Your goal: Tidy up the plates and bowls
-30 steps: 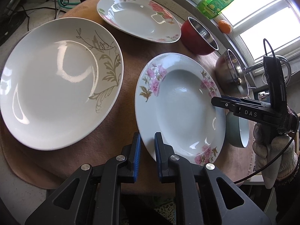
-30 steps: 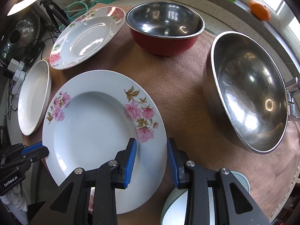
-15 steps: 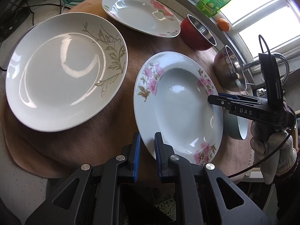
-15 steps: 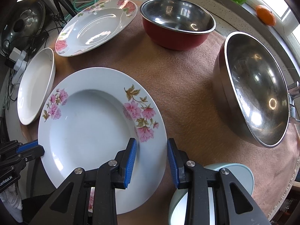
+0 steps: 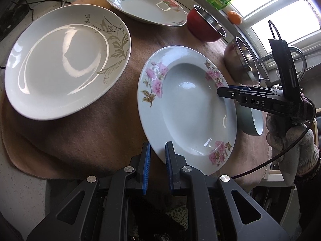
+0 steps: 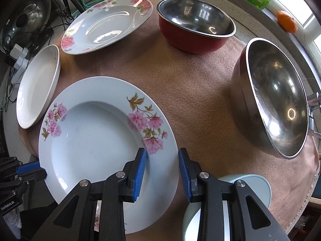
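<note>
My right gripper [image 6: 162, 172] straddles the near rim of the pink-flowered plate [image 6: 90, 140], jaws part open; I can't tell whether the pads press it. My left gripper [image 5: 157, 160], nearly closed, brackets the opposite rim. Beyond them, the leaf plate [image 5: 60, 60], second flowered plate [image 6: 106, 24] and bowls lie separate. I judge nothing stacked yet.

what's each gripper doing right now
left gripper: closed on the rim of the near pink-flower plate
right gripper: open, fingers straddling the opposite rim, not gripping
</note>
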The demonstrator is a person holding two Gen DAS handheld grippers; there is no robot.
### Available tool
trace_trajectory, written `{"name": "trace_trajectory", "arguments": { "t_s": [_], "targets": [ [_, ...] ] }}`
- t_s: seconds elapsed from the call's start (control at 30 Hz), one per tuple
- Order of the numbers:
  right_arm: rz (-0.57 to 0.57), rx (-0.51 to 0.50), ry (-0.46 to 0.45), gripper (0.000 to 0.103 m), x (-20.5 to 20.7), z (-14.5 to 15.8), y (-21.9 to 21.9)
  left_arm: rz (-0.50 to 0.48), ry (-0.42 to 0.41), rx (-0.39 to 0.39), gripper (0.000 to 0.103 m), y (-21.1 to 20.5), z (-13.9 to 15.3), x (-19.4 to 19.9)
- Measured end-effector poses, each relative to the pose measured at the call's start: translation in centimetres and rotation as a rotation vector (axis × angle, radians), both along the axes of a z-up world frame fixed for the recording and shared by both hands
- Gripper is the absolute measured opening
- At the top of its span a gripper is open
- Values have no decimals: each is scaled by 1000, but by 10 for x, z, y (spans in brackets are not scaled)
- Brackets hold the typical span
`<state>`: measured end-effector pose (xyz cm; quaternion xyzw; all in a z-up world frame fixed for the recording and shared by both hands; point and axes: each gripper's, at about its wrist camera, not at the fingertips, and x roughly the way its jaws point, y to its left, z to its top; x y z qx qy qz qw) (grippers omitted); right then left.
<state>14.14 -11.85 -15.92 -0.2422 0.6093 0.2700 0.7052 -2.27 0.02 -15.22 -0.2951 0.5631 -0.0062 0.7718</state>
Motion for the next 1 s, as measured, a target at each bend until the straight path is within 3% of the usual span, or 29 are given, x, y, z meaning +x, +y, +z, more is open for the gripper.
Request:
{"name": "trace_trajectory", "arguments": {
  "t_s": [0.6,1.0],
  "targets": [
    [12,2,2,31,-7,2,-5,2,-1,1,13,3,0,-4],
    [-20,51,-30,31,-2,24,-15,23,-28,26,13,11,8,-7]
  ]
}}
